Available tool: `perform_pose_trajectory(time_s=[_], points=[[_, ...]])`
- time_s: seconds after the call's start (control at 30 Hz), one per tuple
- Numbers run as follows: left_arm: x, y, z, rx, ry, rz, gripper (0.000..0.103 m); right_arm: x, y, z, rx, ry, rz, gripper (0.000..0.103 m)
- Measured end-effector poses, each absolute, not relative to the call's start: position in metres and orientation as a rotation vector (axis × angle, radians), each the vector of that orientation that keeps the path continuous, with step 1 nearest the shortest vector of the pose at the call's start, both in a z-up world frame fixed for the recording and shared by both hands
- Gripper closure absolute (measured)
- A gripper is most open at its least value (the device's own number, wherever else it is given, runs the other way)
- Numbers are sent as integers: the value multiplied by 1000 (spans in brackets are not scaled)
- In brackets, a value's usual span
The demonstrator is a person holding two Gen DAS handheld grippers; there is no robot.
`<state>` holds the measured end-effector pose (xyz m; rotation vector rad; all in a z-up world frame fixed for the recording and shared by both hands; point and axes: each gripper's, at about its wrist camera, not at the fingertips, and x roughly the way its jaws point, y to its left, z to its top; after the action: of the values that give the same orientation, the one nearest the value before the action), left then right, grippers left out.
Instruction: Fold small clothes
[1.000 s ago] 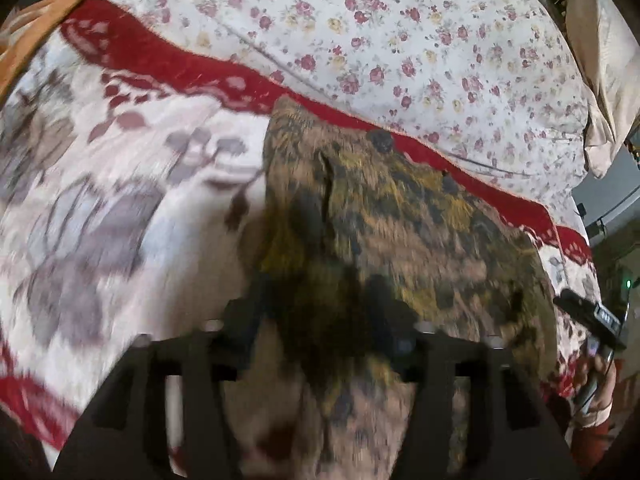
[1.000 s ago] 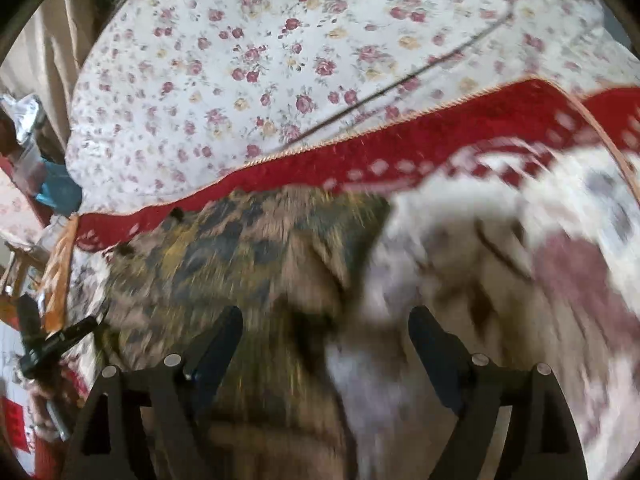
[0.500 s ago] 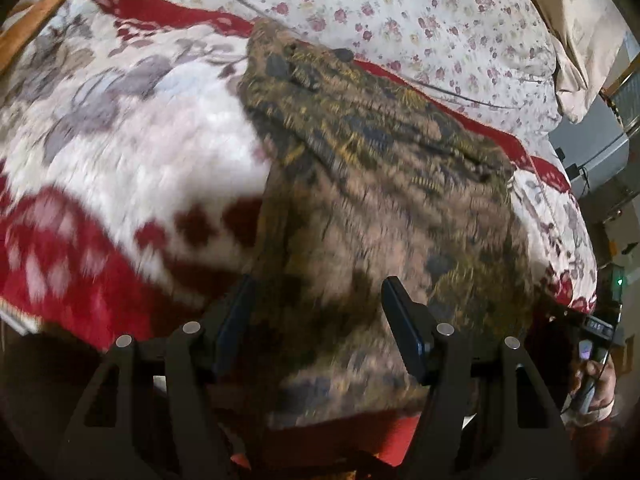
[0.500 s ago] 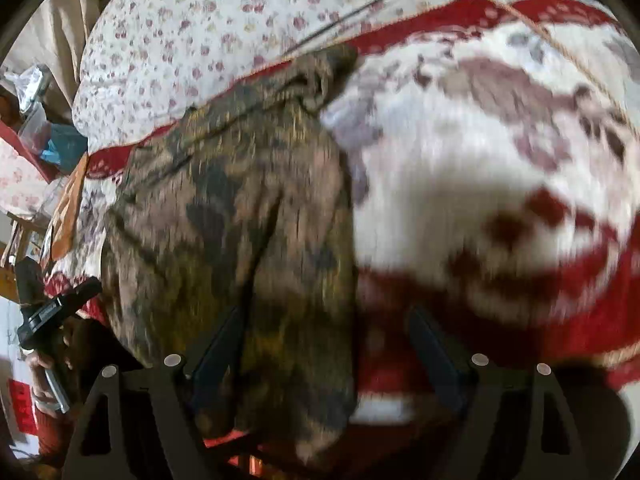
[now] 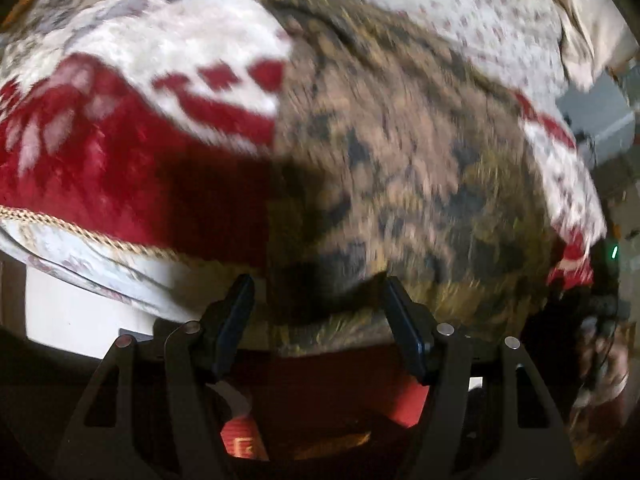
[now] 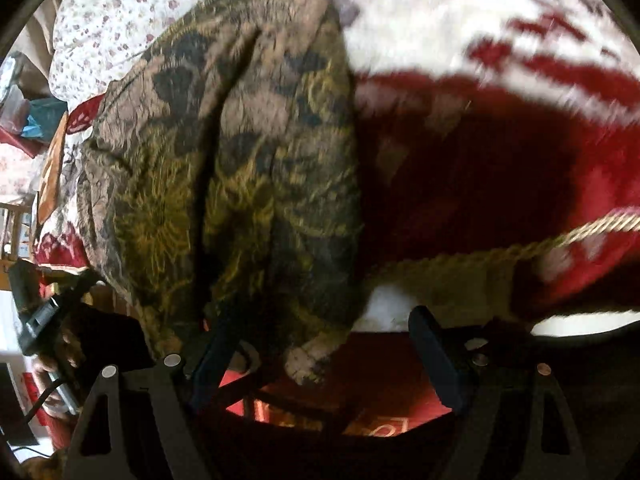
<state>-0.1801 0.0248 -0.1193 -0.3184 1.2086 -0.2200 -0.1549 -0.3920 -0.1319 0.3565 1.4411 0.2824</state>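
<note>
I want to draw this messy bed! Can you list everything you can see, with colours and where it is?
patterned garment: one, brown with yellow and dark patches, spread on the blanket, its near end hanging over the bed edge.
blanket: one, red and white with a gold cord edge, on the bed under the garment.
flowered sheet: one, white with small red flowers, behind the blanket.
pillow: one, beige, far right corner.
red thing: one, below the bed edge, too blurred to name.
left tool: one, black, open, over the garment's hanging end.
right tool: one, black, open, around the garment's lowest tip.
</note>
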Motion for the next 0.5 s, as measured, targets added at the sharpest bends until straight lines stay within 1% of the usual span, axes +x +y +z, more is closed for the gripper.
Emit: perform_pose_trajectory(time_s=[0.07,0.33,0.5], points=[[-180,20,-128,-302,1246,-229,37,-156,-391,-137,362,1448,289,20],[-178,23,-160,-381,1370,-221,37,-155,-390,-141,400,1441,309,20],[-173,17,-166,-409,1358,-232,37,-149,-385,-148,444,1442,309,20]])
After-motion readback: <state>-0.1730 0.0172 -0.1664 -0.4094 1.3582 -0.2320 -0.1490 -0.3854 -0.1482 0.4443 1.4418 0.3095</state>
